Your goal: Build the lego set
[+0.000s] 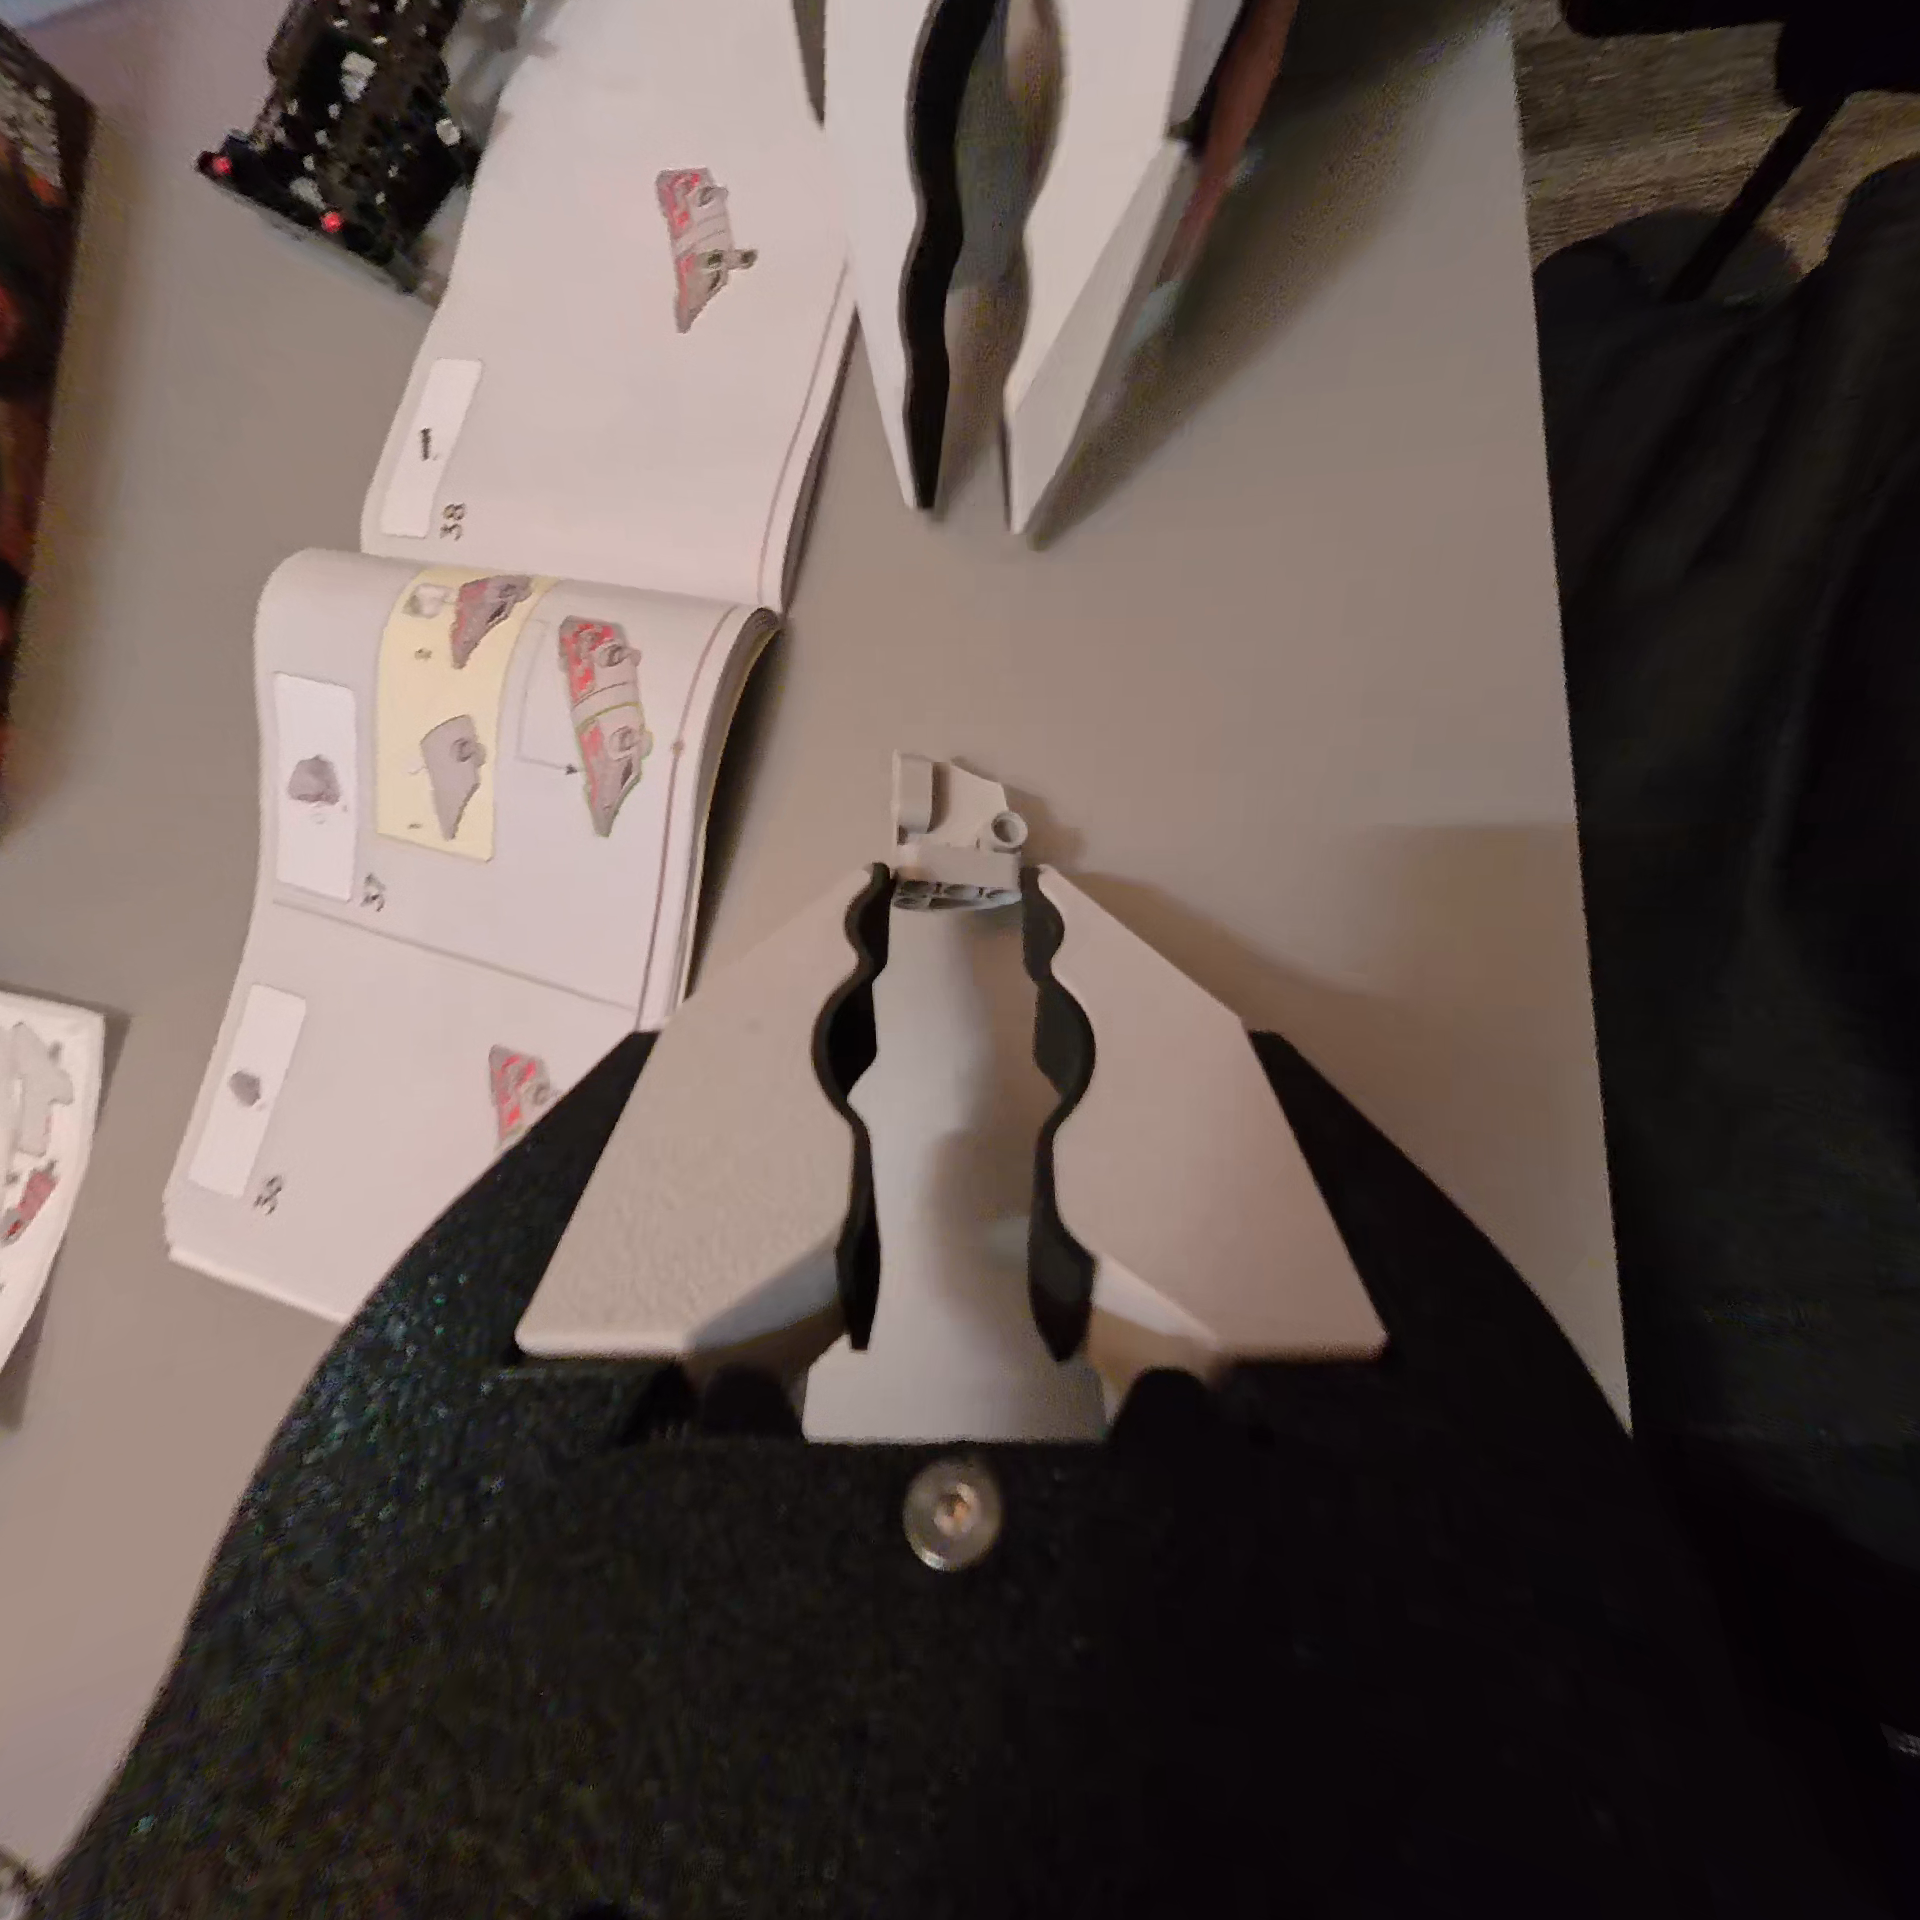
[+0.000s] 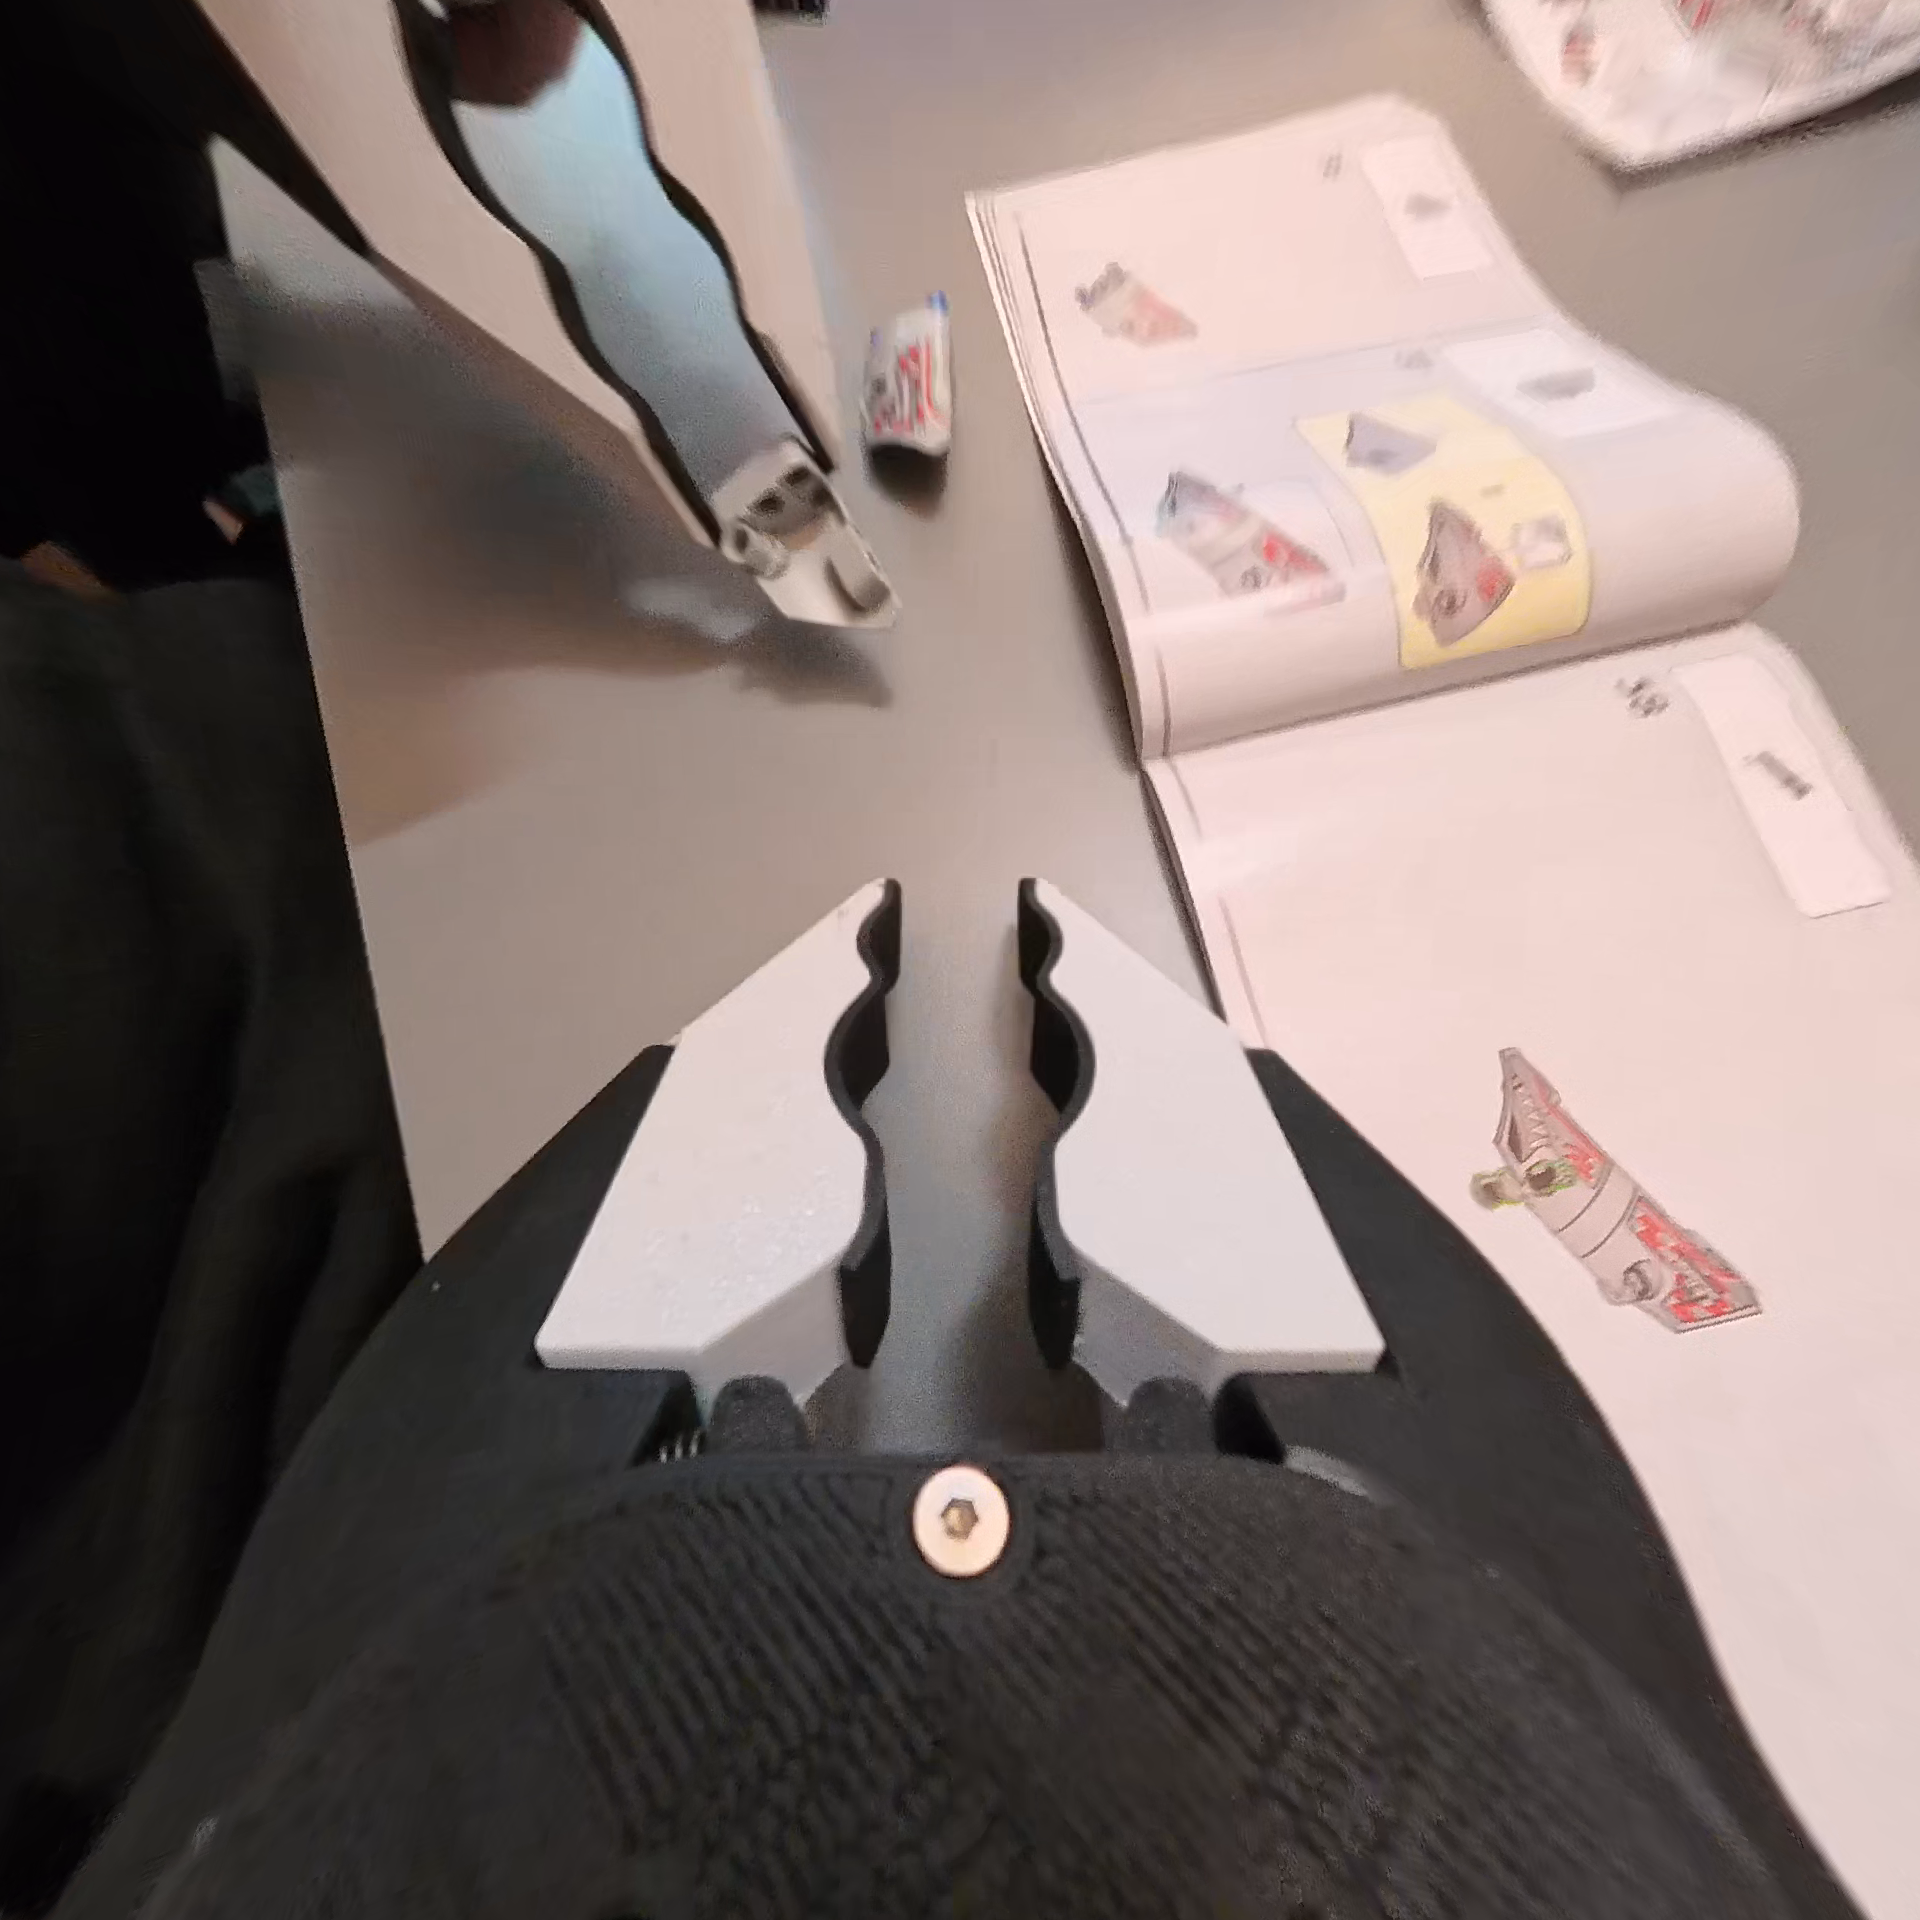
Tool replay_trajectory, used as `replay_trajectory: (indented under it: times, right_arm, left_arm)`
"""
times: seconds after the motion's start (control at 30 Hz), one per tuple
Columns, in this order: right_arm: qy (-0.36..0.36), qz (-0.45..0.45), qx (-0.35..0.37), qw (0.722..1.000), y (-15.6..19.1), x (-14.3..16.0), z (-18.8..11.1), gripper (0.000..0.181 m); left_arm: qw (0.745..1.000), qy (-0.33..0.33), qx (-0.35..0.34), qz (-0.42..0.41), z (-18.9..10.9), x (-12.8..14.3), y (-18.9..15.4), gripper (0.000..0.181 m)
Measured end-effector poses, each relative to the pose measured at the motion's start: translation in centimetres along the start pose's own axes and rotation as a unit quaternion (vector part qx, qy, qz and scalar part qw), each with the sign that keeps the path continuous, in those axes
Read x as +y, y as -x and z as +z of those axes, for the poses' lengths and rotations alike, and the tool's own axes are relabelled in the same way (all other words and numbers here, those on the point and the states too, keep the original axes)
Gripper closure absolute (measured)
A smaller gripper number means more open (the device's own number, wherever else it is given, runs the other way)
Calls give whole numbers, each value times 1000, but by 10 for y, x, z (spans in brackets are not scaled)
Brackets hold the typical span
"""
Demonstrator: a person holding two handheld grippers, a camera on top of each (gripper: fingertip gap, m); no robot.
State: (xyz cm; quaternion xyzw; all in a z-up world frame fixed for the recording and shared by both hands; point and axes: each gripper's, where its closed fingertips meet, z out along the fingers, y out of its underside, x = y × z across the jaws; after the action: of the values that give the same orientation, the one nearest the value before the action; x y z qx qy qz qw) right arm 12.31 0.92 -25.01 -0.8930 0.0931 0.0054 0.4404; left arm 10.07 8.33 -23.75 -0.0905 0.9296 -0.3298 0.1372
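The left hand-held gripper [image 1: 954, 881] pinches the grey lego piece [image 1: 961, 821] by one edge above the counter [image 1: 1247, 644]; the right hand-held gripper [image 2: 958, 894], spread and empty, could dislodge it on contact.

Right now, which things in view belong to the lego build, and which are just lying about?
In use:
- grey lego piece, pinched at the left gripper tips
- open instruction booklet
- right gripper, open and empty
- black lego assembly, far corner

Lying about:
- small red-and-white wrapper
- printed sheet at table edge
- dark box
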Motion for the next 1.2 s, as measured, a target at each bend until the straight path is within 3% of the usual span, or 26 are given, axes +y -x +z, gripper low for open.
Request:
replay_trajectory:
  times: [0.13, 0.2, 0.4, 0.6, 0.9, 1.2]
  right_arm:
    - [-92, 27, 21, 995, 7, -45, -12, 160]
    - [-102, 63, 3, 993, 16, -53, -8, 159]
    - [-121, 128, -10, 984, 20, -56, 7, 157]
    - [-109, 82, -27, 990, 35, -60, 12, 152]
    - [-98, 121, -66, 986, 40, -51, 21, 158]
    - [-118, 132, -122, 977, 50, -54, 17, 151]
  left_arm:
    - [1000, -2, -26, 3, -4, -4, 7, 159]
    - [999, 2, -47, 21, -2, -7, 10, 159]
    - [994, 4, -76, 75, -2, -16, 9, 159]
    - [993, -11, -83, 85, -6, -22, 10, 159]
    - [989, -15, -79, 126, 3, -27, 2, 159]
    - [980, -52, -78, 174, 1, -40, -5, 159]
